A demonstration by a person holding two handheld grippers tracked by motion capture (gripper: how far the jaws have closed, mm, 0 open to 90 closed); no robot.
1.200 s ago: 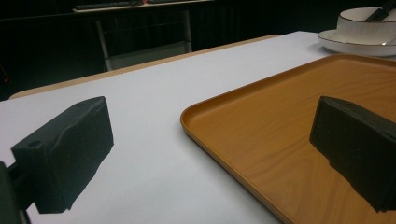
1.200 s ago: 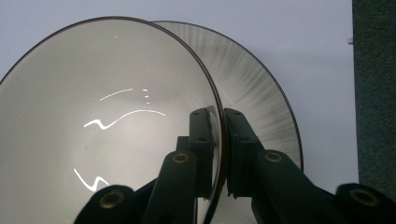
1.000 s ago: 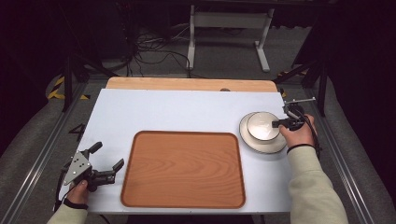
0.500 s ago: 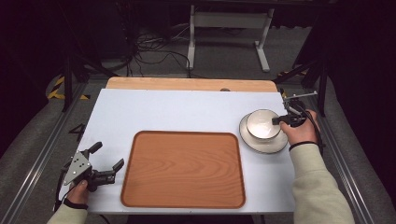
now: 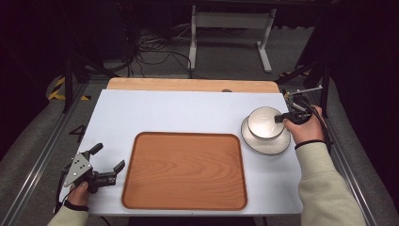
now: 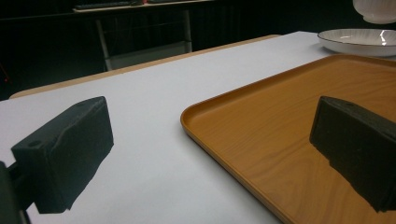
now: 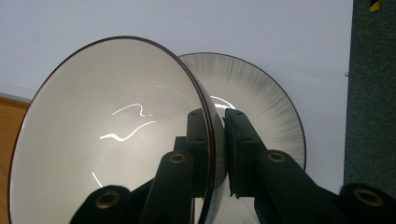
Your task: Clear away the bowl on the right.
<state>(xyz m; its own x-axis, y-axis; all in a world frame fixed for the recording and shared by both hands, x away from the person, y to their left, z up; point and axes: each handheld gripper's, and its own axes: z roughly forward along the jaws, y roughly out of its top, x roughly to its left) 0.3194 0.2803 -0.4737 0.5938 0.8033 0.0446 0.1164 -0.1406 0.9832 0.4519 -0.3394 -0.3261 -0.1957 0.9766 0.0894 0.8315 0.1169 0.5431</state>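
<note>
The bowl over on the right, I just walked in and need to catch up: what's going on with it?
A person works at the table with a gripper in each hand. The right gripper is clamped on the rim of the white bowl and holds it above the plate. The left gripper rests open beside the wooden tray, which has nothing on it.

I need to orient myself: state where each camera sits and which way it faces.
High view: above the person's side, looking forward and down at the tray; both forearms show.
Left gripper view: on the open left claw, looking across the tray toward the plate.
Right gripper view: on the right claw, clamping the bowl.
All share the plate.
</note>
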